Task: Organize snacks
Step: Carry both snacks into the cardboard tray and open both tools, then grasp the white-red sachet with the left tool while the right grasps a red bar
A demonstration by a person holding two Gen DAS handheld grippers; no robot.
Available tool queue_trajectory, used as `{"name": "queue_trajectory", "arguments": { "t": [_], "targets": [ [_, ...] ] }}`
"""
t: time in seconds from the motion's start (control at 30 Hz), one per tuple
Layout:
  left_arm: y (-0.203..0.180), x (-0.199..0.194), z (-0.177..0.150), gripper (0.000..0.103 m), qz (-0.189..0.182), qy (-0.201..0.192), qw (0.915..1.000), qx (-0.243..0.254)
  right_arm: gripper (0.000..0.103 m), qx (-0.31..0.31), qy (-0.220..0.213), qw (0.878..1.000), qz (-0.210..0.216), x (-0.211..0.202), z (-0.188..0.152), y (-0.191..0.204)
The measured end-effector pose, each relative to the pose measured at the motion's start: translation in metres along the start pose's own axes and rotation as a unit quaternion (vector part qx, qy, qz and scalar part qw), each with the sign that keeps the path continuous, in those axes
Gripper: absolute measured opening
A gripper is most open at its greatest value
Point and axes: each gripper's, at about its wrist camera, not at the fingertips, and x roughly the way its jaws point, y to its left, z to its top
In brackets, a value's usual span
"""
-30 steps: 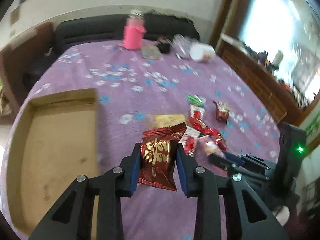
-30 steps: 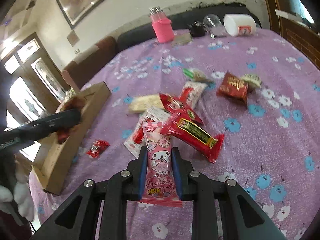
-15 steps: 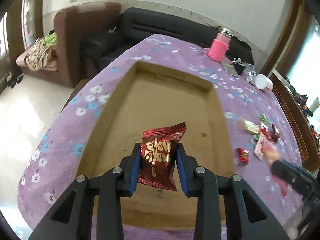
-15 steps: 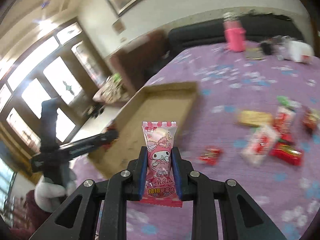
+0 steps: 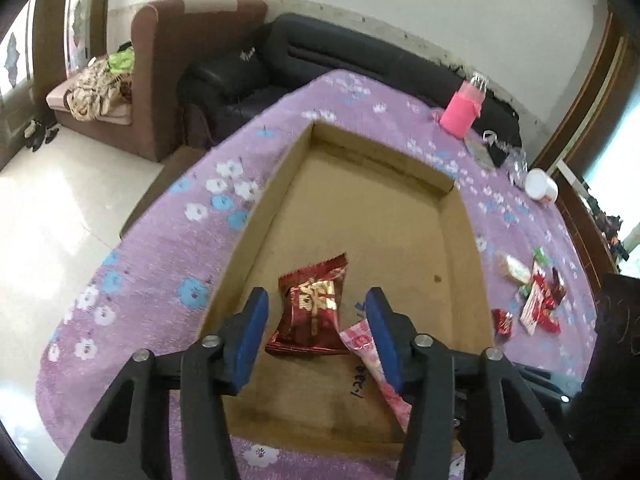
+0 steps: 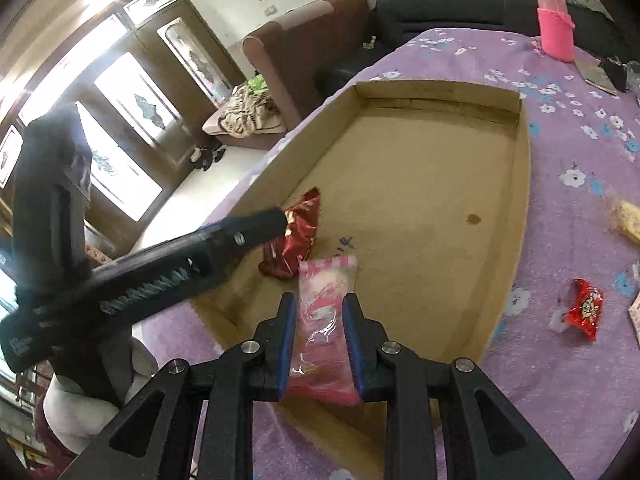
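My left gripper [image 5: 316, 320] is opening over the cardboard tray [image 5: 260, 216]; the red snack packet [image 5: 314, 308] lies loose between its jaws on the tray floor, dropped near the front wall to leave room behind. My right gripper [image 6: 319, 332] stays clamped on the pink packet [image 6: 324, 320], held over the tray's front edge beside it (loose snacks [image 5: 536, 304] wait on the purple cloth [image 5: 160, 264]).

tray [image 5: 460, 240]: matt cardboard | red packet [image 5: 312, 312]: glossy foil | tablecloth [image 5: 168, 272]: cloth
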Motion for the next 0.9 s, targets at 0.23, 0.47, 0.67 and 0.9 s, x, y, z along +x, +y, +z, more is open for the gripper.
{"name": "queue_trajectory", "arguments": {
  "t": [0.23,0.47,0.67,0.9],
  "targets": [
    [-0.022,-0.029,0.001,0.066,-0.020,-0.026,0.9994,0.005,0.044,0.015,-0.085,0.996,-0.007,-0.070,-0.011,-0.021],
    [-0.064,-0.051,-0.004,0.073,-0.069,-0.043,0.9961,0.033,0.044,0.108,-0.174,0.974,-0.097,-0.178,-0.039,-0.116],
    [-0.114,-0.039,-0.019,0.073,-0.100,-0.012,0.9919,0.078,0.044,0.207,-0.172,0.951,-0.151,-0.229,-0.079,-0.210],
    [-0.166,-0.028,-0.044,0.073,-0.112,0.020,0.9828,0.145,0.044,0.181,-0.135,0.959,-0.169,-0.187,-0.066,-0.223]
  ]
}}
